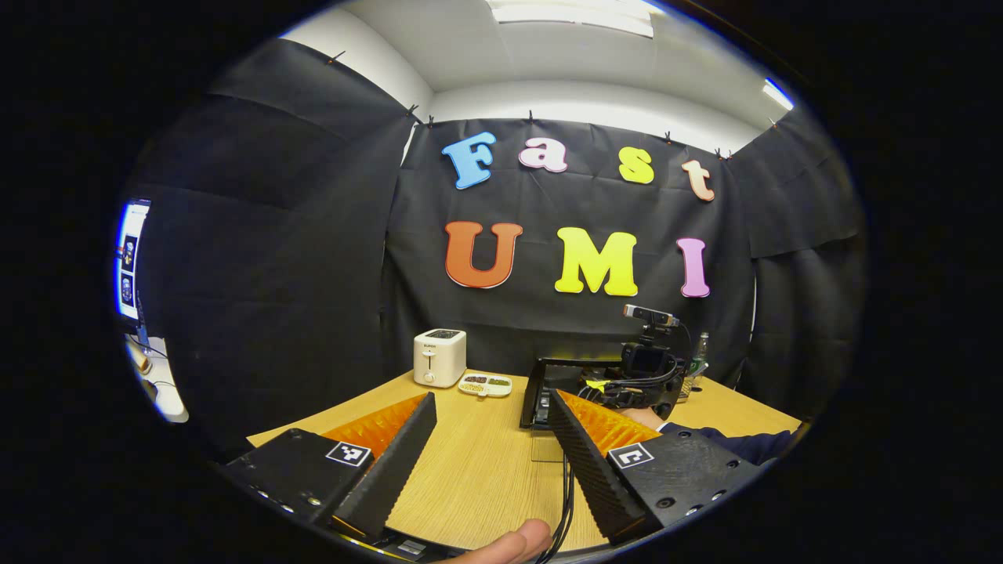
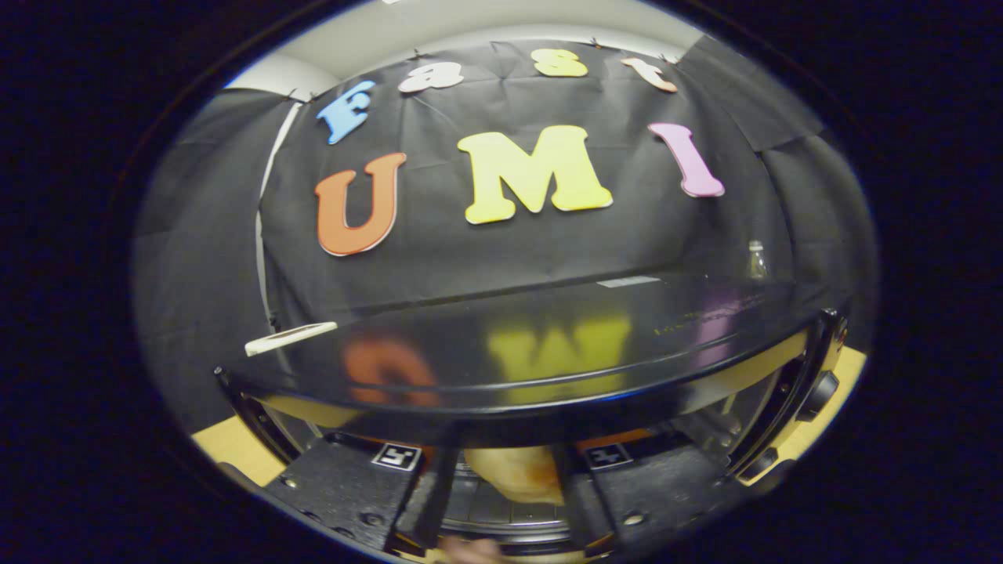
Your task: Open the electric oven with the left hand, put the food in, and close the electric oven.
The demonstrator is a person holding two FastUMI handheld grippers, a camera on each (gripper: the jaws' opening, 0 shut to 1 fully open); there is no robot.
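The black electric oven (image 1: 541,384) stands on the wooden table (image 1: 478,462) with its glass door (image 1: 546,448) folded down toward me. My left gripper (image 1: 491,395) hovers open over the table in front of the oven, with nothing between its fingers. The body of the right gripper (image 1: 646,364), held by a hand in a dark sleeve (image 1: 744,442), reaches into the oven's mouth. In the right gripper view, the right gripper (image 2: 508,454) is shut on a golden bread roll (image 2: 513,474) just above the oven's rack (image 2: 501,517), under the glossy oven top (image 2: 548,345).
A white toaster (image 1: 439,357) and a white divided tray of snacks (image 1: 485,384) sit at the table's back left. A bottle (image 1: 700,352) stands behind the oven. The oven's knobs (image 2: 819,392) are on its right side. Cables (image 1: 566,493) run across the table by my left gripper.
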